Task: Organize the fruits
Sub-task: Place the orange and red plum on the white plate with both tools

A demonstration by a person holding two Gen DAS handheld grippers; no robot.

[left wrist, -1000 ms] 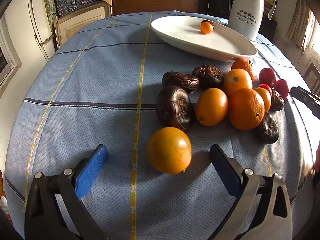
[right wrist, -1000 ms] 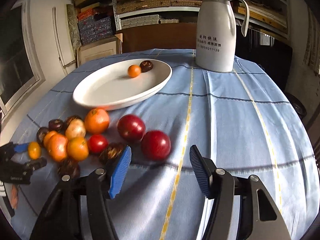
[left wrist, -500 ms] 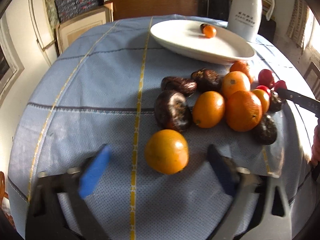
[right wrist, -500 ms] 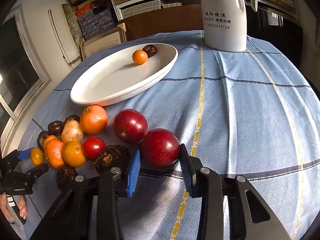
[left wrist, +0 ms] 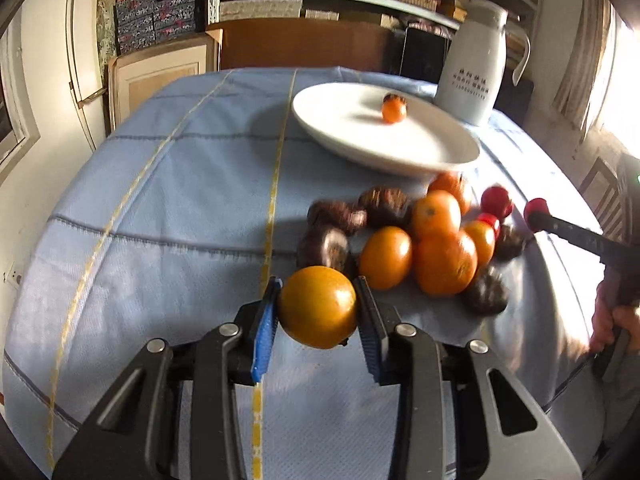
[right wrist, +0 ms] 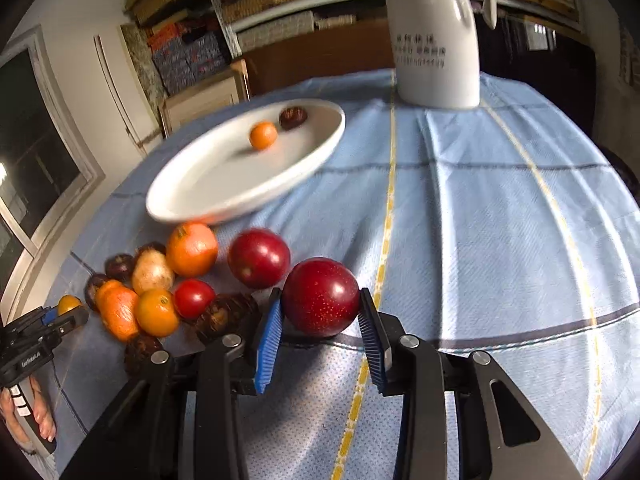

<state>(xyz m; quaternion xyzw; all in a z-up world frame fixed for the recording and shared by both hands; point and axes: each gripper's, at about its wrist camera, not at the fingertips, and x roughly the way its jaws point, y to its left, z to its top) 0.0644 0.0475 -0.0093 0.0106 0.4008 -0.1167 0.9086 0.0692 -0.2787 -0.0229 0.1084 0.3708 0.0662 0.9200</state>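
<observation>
My left gripper (left wrist: 318, 286) has its jaws closing tight on a yellow-orange fruit (left wrist: 317, 312), blue pads pressed on both its sides, just in front of the fruit pile (left wrist: 444, 262). My right gripper (right wrist: 320, 294) is shut on a dark red plum (right wrist: 321, 304) by the pile's right edge. A second plum (right wrist: 259, 258) lies just behind it. The white oval plate (left wrist: 400, 152) beyond the pile holds a small orange (left wrist: 394, 111) and a dark brown fruit (right wrist: 293, 117).
A white thermos jug (right wrist: 434, 40) stands behind the plate. The pile mixes oranges, a red tomato (right wrist: 193, 298) and dark chestnut-like fruits on the blue checked cloth (left wrist: 180, 200). Shelves and boxes line the back wall. A hand (left wrist: 616, 320) shows at the right edge.
Both grippers went from open to shut: the left on the near orange fruit, the right on the near red plum. The left one has tilted up and the fruit with it.
</observation>
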